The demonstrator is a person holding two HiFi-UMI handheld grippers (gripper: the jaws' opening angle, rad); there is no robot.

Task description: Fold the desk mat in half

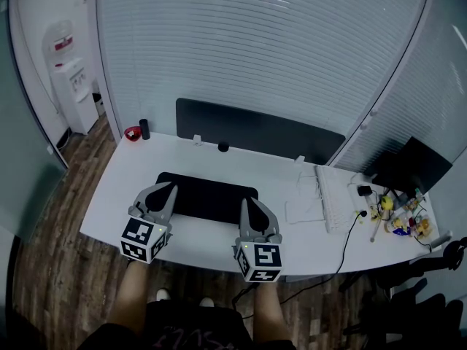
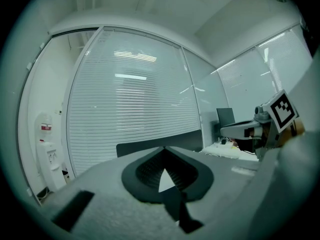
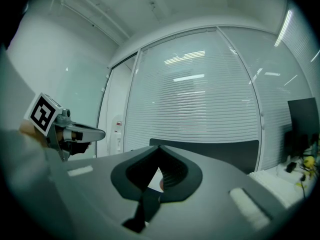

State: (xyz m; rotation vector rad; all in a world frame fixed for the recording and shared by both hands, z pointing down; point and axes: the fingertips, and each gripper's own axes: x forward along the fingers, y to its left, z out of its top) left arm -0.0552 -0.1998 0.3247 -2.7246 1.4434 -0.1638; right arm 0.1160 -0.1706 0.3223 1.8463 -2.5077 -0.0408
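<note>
A black mat (image 1: 208,194) is lying flat on a white desk (image 1: 117,211), toward the desk's near edge. Both grippers are working at the mat's near long edge. The left gripper (image 1: 165,193) is sitting over the mat's near left corner, and the right gripper (image 1: 245,205) is sitting over its near right corner. Both are pointing away from the person.

In the left gripper view, the left gripper (image 2: 163,148) is showing its jaws pressed together at the tips, with a dark strip of mat (image 2: 172,204) running up between them. The right gripper (image 3: 159,148) is looking the same in its own view: its jaws are meeting at the tips and pinching a dark strip of mat (image 3: 145,204).

A white keyboard (image 1: 330,199) is resting to the mat's right, well apart from it. A dark panel (image 1: 255,130) is standing beyond the mat's far edge, and a red cup (image 1: 132,133) is sitting beyond the mat's far left corner.
</note>
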